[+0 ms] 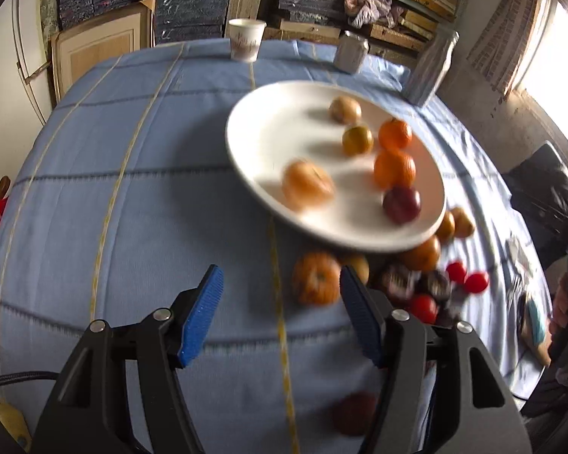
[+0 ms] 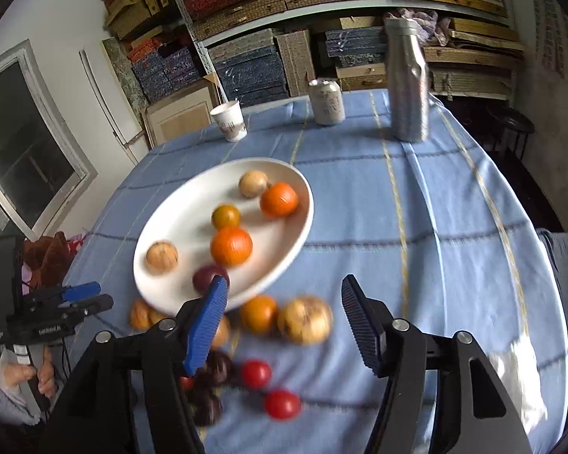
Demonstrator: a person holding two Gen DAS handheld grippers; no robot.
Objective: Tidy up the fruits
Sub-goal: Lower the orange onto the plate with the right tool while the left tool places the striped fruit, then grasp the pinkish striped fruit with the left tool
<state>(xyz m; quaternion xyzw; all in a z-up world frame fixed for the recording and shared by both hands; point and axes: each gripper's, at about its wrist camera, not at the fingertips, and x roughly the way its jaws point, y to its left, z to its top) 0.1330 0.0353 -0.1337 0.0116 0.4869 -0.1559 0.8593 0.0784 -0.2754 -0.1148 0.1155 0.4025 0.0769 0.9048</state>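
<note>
Fruits point(image 2: 305, 319) sit loose at 6 o'clock of the plate point(image 2: 170, 223); both my grippers point(image 1: 280, 317) point(image 2: 282, 325) gape empty, ready to grab.

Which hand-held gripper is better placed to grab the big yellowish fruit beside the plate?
Right. The right hand-held gripper is open with the yellowish fruit sitting between its fingers. The left hand-held gripper, also open, points at bare tablecloth beside the loose fruit.
</note>
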